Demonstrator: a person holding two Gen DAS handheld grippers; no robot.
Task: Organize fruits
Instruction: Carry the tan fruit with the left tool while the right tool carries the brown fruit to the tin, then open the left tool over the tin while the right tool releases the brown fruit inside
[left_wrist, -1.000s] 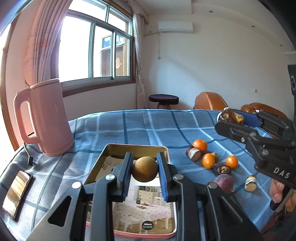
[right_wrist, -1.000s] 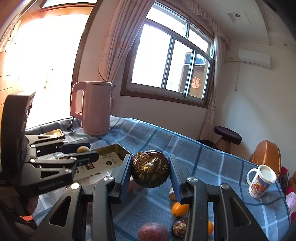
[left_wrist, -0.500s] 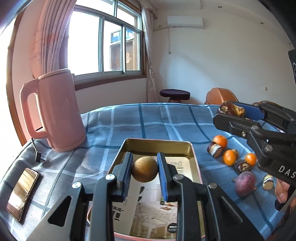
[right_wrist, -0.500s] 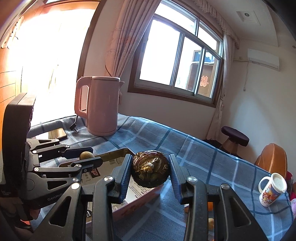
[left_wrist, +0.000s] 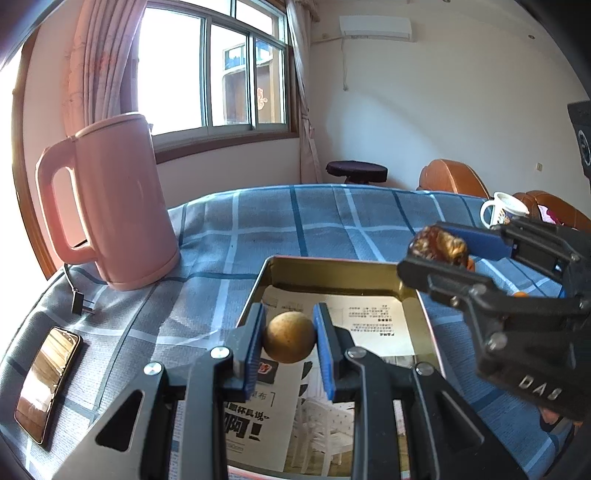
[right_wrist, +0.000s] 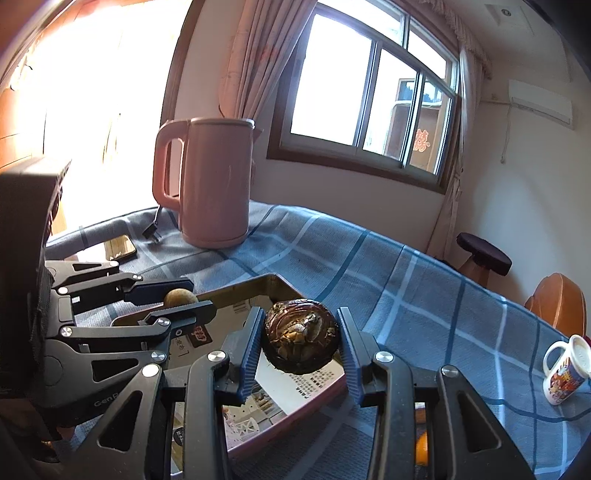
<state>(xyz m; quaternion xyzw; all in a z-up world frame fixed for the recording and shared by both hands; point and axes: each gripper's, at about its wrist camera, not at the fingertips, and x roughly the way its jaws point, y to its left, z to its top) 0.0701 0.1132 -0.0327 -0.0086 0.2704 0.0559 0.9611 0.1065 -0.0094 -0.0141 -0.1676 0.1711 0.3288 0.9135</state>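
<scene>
- Left wrist view: round tan fruit (left_wrist: 289, 337) is clamped between left gripper (left_wrist: 289, 345) pads, above metal tin (left_wrist: 258, 291).
- Right gripper (right_wrist: 301, 345) is clamped on dark halved fruit (right_wrist: 300, 341), over the tin's edge.

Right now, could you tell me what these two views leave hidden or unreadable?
- Tin tray near end: left wrist view, covered by the left gripper.
- Tray's right side: right wrist view, behind the dark fruit and right gripper.
- Mug print: too small.
- Phone screen: only glare.
</scene>
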